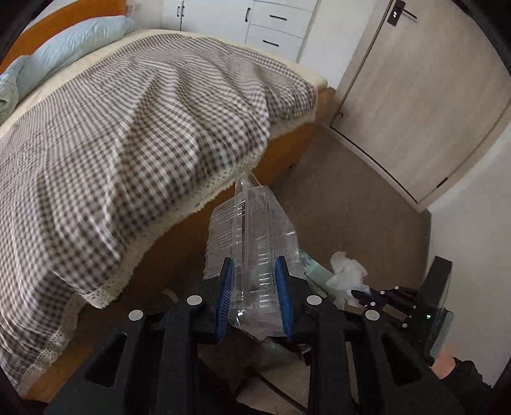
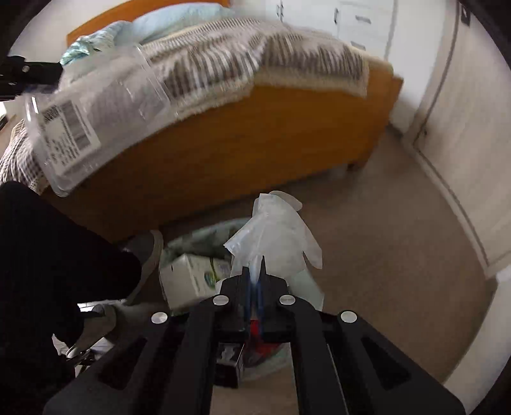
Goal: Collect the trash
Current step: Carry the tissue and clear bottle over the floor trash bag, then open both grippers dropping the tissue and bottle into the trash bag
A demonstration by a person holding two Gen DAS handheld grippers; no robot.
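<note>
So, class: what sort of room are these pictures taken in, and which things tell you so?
Most likely a bedroom: a wooden-framed bed with a checked bedspread, a pale blue pillow, and white drawers by the door.

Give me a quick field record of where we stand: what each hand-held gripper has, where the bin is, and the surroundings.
left hand-held gripper: shut on clear plastic container, held in the air beside the bed
right hand-held gripper: shut on thin disposable glove, above the trash bag
trash bag: on the floor by the bed, open, a cardboard box inside
floor: beige carpet
</note>
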